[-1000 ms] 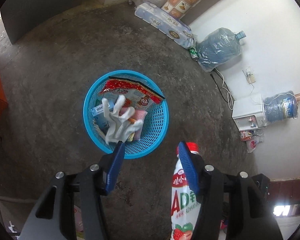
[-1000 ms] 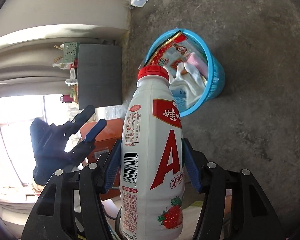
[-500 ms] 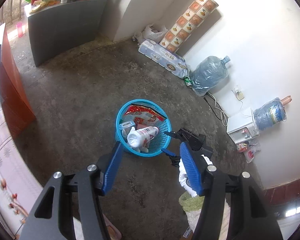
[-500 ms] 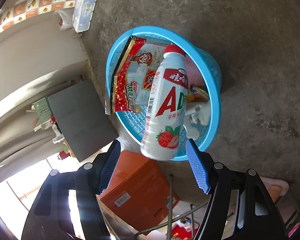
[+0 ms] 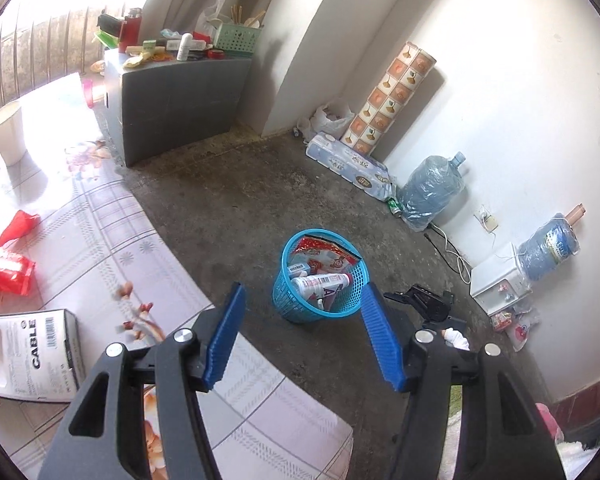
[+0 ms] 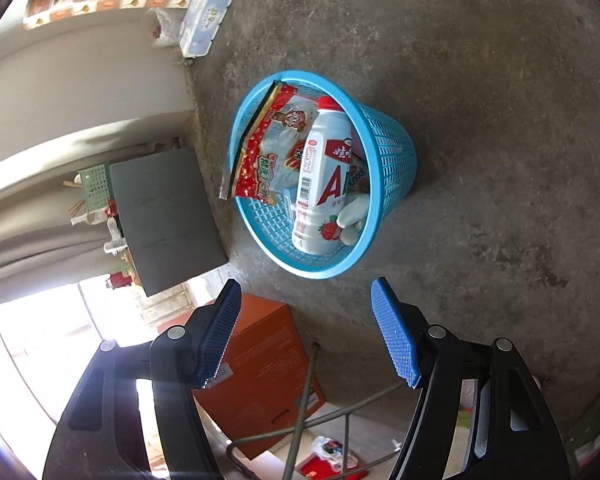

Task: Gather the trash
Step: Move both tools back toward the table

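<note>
Bottle, white plastic with red cap (image 6: pixel 327 176), lies inside blue mesh plastic basket (image 6: pixel 392 152) on floor, both grippers' jaws apart and empty, so swing left gripper (image 5: pixel 302 334) toward 9 o'clock for red wrapper (image 5: pixel 4 272) on table.

Rough grey concrete floor (image 5: pixel 228 200), white walls (image 5: pixel 512 92), grey cabinet (image 5: pixel 172 100), bright sunlit window (image 6: pixel 40 344)
</note>
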Tool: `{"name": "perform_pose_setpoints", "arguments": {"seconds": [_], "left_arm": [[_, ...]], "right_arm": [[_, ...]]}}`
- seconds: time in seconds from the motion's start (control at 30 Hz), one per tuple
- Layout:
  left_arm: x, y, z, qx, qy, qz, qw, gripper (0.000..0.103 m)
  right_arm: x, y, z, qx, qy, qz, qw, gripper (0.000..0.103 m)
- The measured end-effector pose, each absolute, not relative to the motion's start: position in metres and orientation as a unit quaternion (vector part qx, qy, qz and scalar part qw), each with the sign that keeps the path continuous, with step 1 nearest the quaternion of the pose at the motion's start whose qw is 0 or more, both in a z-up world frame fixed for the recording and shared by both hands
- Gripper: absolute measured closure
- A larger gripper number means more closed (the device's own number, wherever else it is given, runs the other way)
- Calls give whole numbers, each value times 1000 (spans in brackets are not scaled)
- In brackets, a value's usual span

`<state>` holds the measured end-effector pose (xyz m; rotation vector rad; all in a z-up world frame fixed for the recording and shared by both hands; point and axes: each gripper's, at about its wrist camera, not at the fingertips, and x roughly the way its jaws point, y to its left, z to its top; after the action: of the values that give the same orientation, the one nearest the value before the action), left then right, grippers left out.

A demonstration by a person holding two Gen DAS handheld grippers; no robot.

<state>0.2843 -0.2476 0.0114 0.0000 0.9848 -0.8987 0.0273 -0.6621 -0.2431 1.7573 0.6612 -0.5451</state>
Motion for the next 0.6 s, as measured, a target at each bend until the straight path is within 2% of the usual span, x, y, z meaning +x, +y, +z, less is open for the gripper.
{"name": "perform_pose_setpoints", "arguments": {"seconds": [0.33,0.6], "left_arm": [[240,-114,8,-56,439,-351,825,41],[221,-9,-20,-126,444,-248,852,40]], "right_arm": [[17,-608,-152,644,321,-153,677,36],[92,-523,-54,487,375,-12,789,36]]}}
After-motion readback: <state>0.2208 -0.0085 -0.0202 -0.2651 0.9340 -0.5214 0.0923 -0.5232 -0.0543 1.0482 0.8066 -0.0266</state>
